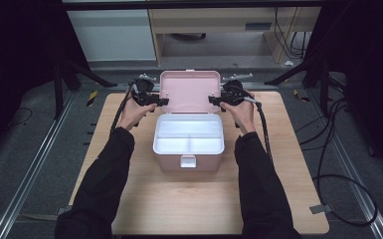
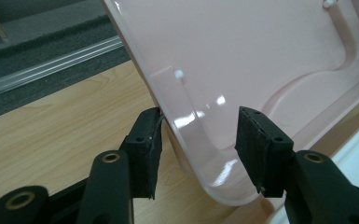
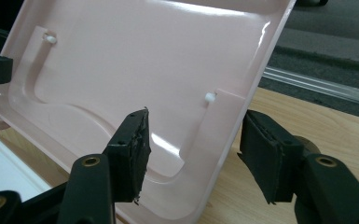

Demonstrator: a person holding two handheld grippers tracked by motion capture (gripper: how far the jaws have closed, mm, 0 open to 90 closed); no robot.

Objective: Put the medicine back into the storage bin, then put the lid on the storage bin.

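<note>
Forearms, dark sleeves: enter from the bottom of the high view, one on each side of the box.

Box [image 1: 188,149], pink, centre of frame on the desk [image 1: 144,199]: stands open. White inner tray [image 1: 188,135] with three compartments, nothing seen in them. Front latch faces the lower edge.

Left claw [image 1: 161,101], left of centre, above the box: jaws spread, straddling the lid's side edge. In the left gripper view one jaw sits against the outer rim at lower centre; the other stands off the inner face.

Right claw [image 1: 215,100], right of centre: jaws likewise spread, one either side of the lid's opposite side edge, neither pressing.

Lid [image 1: 189,91], pink, upper centre: raised on its rear hinge, inner face toward the person, small white pegs near each side.

Step in hand, by judgement: taking hold of the lid at both edges, probably to swing it. Pinch both sides evenly and at matching height, clear of the pegs. Move both hands together along the hinge arc. Uneven force could twist the lid or shift the light box on the desk.
</note>
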